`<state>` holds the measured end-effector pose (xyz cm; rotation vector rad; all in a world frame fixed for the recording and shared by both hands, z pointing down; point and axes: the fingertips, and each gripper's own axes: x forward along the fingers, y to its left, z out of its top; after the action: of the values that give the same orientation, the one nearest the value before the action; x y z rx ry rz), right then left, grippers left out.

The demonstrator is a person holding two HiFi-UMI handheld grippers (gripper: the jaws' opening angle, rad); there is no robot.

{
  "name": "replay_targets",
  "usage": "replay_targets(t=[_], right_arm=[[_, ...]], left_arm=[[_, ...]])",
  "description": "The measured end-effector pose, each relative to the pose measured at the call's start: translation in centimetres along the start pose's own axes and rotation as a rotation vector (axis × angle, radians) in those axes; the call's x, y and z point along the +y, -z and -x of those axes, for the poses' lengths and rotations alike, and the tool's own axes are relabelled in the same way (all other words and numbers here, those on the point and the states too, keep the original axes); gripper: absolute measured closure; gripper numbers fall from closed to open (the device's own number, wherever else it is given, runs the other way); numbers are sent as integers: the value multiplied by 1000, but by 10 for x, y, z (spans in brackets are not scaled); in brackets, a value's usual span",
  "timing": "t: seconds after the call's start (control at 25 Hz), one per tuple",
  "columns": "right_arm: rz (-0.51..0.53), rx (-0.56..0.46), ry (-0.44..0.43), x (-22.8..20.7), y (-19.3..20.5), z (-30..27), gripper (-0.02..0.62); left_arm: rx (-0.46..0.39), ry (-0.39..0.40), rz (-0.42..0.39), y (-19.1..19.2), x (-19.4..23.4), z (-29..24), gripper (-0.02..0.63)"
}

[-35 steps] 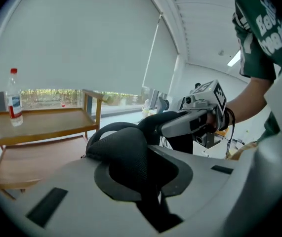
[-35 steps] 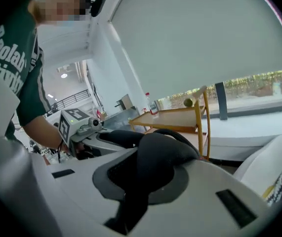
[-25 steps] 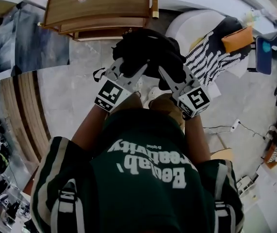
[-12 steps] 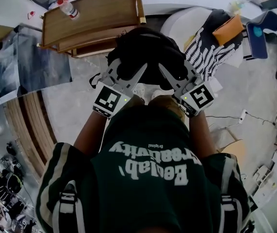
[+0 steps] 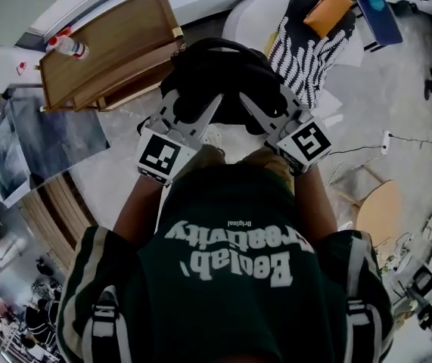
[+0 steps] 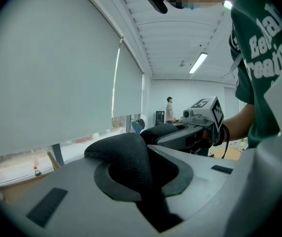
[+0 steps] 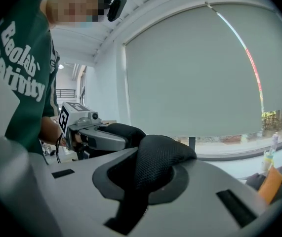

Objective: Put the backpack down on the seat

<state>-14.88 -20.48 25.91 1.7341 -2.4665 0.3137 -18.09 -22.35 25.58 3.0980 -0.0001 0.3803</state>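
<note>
Backpack (image 5: 219,78) held up by 2 straps, not yet on the seat (image 5: 247,23)

The left gripper (image 5: 214,103) and right gripper (image 5: 243,101) each clamp a black mesh strap (image 6: 125,154), probably to share the weight. The bag hangs before the person, near the white seat.

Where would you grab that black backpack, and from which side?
Probably by its padded mesh straps, one per gripper, approaching from the holder's side: each is a narrow band that fits between jaws, unlike the bulky backpack body. The left gripper and right gripper hold it so.
</note>
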Motion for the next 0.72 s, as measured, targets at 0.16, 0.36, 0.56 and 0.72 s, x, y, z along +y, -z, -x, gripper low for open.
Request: replay_targets(t=[0.16, 0.36, 0.56, 0.72], right_arm=[[0, -3, 64, -26, 2, 44, 532], [20, -18, 111, -68, 3, 103, 532], [32, -27, 120, -119, 13, 159, 532], [30, -16, 102, -174, 40, 208, 532]], left_arm=[[5, 77, -32, -16, -32, -38, 534], [3, 139, -67, -34, -71, -93, 534], [22, 173, -63, -42, -104, -162, 534], [36, 166, -17, -39, -135, -234, 534]])
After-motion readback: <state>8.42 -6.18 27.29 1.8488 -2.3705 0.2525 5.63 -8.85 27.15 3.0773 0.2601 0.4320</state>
